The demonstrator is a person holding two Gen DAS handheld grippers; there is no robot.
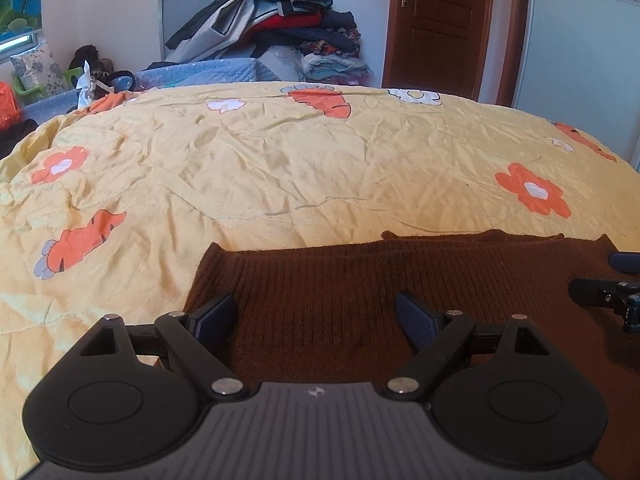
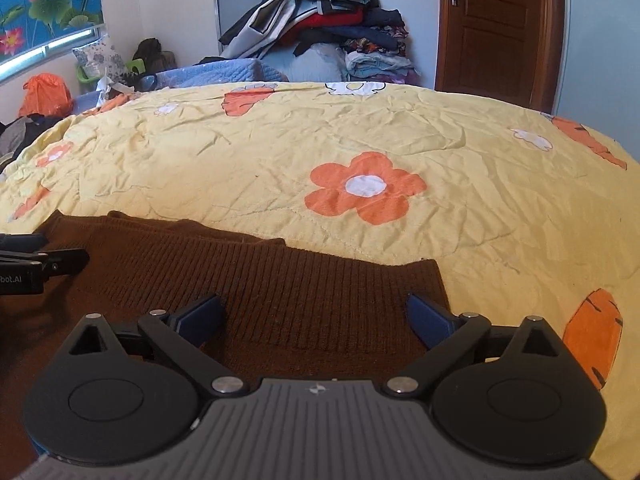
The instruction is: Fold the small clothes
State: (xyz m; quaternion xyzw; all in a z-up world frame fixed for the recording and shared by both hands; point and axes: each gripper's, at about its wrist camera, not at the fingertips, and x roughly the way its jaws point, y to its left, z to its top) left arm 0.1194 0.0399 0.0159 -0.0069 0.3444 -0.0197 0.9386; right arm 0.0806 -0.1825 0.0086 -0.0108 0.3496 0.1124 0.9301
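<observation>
Brown knit sweater (image 1: 360, 280) flat, long axis left-right, ribbed hem far; both claws wide open, holding nothing

Brown sweater (image 1: 360, 280) lies flat on yellow flowered bed (image 1: 280, 160).

The left tool (image 1: 316, 316) has a ribbed dark-grey housing with a small pale emblem at its middle, flanked by two round black discs, each with a shallow circular recess. Black link arms with triangular cut-outs run forward from silver pivot pins to two dark-blue textured pads (image 1: 214, 316). The right tool (image 2: 316, 320) is built the same way, with blue pads (image 2: 430, 322); white lettering ending "bot.AI" marks the left tool's black side in the right wrist view.
</observation>
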